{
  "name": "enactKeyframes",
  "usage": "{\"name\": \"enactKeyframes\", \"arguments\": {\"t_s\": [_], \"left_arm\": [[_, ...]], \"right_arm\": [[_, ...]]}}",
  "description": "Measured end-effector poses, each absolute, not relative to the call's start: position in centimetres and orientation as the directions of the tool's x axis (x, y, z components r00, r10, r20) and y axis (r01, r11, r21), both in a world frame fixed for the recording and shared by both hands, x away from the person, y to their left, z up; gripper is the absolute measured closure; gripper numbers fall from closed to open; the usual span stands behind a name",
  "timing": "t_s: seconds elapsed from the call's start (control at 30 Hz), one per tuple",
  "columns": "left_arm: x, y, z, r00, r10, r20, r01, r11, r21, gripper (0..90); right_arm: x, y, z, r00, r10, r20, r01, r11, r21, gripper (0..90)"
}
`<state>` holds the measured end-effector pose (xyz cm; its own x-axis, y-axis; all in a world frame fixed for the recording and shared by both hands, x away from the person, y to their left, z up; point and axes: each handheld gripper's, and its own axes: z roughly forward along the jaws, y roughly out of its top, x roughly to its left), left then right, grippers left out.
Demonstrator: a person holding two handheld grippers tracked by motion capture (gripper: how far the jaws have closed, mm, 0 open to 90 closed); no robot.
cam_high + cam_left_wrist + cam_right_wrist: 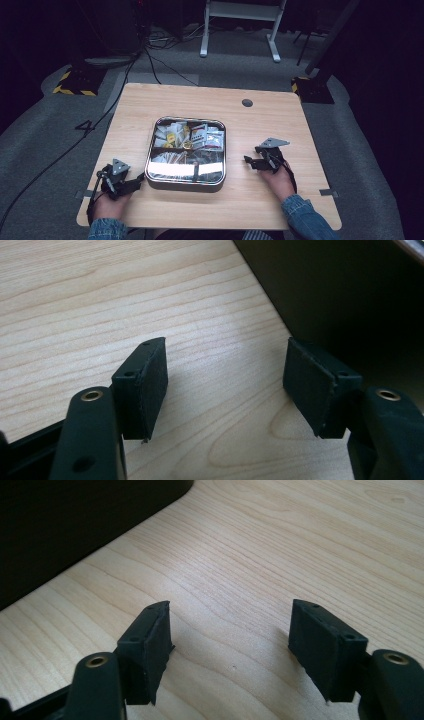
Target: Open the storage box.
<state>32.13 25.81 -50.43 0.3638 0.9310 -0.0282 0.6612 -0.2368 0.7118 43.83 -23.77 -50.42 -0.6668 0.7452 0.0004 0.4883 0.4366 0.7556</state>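
Note:
A square metal tin (185, 184) with dividers sits mid-table, holding several small packets and yellow pieces. My left gripper (134, 181) rests on the table just left of the tin's front corner, open, nothing between its pads (150, 385); the tin's dark wall (350, 305) rises close on its right. My right gripper (251, 159) lies on the table to the tin's right, a short gap away, also open and empty. In the right gripper view the pads (150, 640) frame bare wood, with the tin's dark side (60, 525) at upper left.
The wooden table (260, 120) has a round cable grommet (247, 103) at the back. Grey floor with cables, a white desk frame (240, 25) and hazard-striped bases (75, 82) lies beyond. A person's denim sleeves enter at the bottom edge.

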Motion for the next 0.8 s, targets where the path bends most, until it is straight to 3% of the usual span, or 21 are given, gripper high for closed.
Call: {"name": "enactKeyframes", "arguments": {"t_s": [0.8], "left_arm": [[32.26, 25.72, -50.44, 0.372, 0.928, -0.032, 0.663, -0.242, 0.709, 32.1]], "right_arm": [[43.53, -24.11, -50.11, -0.661, 0.75, 0.028, 0.479, 0.393, 0.785, 34.2]]}}
